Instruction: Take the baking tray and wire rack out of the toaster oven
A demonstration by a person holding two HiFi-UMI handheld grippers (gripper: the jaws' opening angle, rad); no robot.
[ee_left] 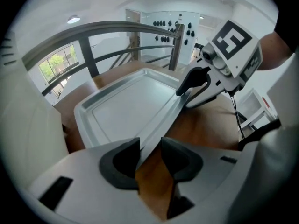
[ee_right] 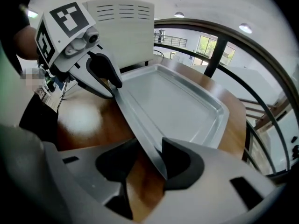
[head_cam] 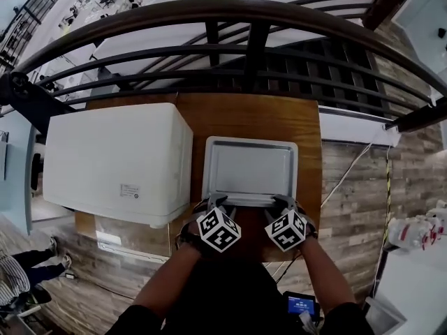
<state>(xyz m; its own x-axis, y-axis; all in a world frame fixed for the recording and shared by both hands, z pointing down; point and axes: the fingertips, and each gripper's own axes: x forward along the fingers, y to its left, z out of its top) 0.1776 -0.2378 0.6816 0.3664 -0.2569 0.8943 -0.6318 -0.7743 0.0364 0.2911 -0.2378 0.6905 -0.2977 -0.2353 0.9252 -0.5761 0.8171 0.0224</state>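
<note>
Baking tray [head_cam: 249, 167] is out of the toaster oven [head_cam: 115, 159] and sits over the right half of the worktop [head_cam: 244, 114]. Its left long side is just beside the oven's right wall and its far rim is short of the worktop's far edge. Tray is empty, open face up. Can't tell from the head view whether it rests on the wood or is held just off it.

Left hand-held gripper [head_cam: 216, 202] is at the tray's near rim, close to the near-left corner. Left gripper view: the rim runs straight between the two dark pads [ee_left: 122, 158] and fills the gap at the tips, so it's clamped on the tray at a narrow opening. Bare wood shows below the rim.

Right hand-held gripper [head_cam: 285, 202] is on the same near rim, close to the near-right corner. Right gripper view: the rim edge is wedged between its pads [ee_right: 183, 164], so it's also clamped on the tray, narrow opening.

Both grippers point steeply down, side by side but apart, marker cubes [head_cam: 218, 230] facing the camera. Each gripper view shows the other gripper biting the same rim further along.

Toaster oven is a white box on the left part of the worktop, overhanging its left edge. A dark curved railing [head_cam: 244, 51] runs just past the worktop's far edge.
</note>
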